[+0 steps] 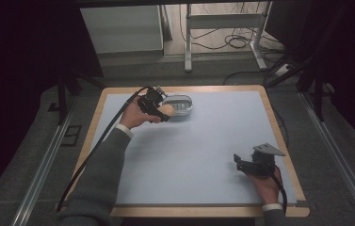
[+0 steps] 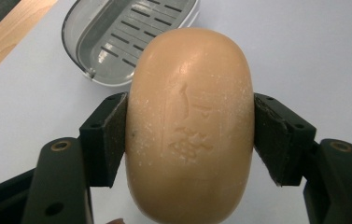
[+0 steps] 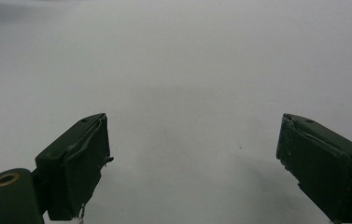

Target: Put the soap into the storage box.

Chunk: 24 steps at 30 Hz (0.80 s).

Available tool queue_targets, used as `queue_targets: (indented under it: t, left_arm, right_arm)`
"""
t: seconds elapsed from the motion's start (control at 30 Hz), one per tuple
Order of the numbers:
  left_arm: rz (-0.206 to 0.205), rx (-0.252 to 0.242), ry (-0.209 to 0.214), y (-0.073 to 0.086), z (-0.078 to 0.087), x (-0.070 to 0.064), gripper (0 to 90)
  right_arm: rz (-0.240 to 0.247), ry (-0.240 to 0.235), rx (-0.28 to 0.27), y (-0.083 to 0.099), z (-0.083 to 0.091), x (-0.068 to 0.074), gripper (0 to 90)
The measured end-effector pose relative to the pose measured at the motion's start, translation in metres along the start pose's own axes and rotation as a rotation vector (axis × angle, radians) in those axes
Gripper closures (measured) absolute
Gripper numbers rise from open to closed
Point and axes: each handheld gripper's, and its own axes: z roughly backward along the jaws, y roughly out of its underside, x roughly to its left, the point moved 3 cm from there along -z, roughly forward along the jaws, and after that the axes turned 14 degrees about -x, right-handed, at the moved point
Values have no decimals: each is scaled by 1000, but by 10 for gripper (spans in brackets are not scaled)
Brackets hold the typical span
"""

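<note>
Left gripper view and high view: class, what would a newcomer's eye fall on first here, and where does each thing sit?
First, the tan bar of soap, clamped between the left tongs, with a stamped mark on its face. Just beyond it lies a grey soap dish with a slotted floor, near the far left of the pale blue table. The right tongs sit open over the near right of the table, holding nothing.

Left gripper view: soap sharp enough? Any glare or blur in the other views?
Left gripper view: soap sharp, embossing readable, soap dish slightly soft. Right gripper view: open tongs a bit blurred over plain mat, soft shadow. High view: dim, dark surroundings, grainy; table evenly lit, no glare.
</note>
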Motion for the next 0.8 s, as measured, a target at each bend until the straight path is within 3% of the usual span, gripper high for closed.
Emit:
queue_targets:
  t: [0.8]
  left_arm:
    - [-24,8,11,-23,-19,11,326]
  right_arm:
    - [-1,2,4,0,0,0,96]
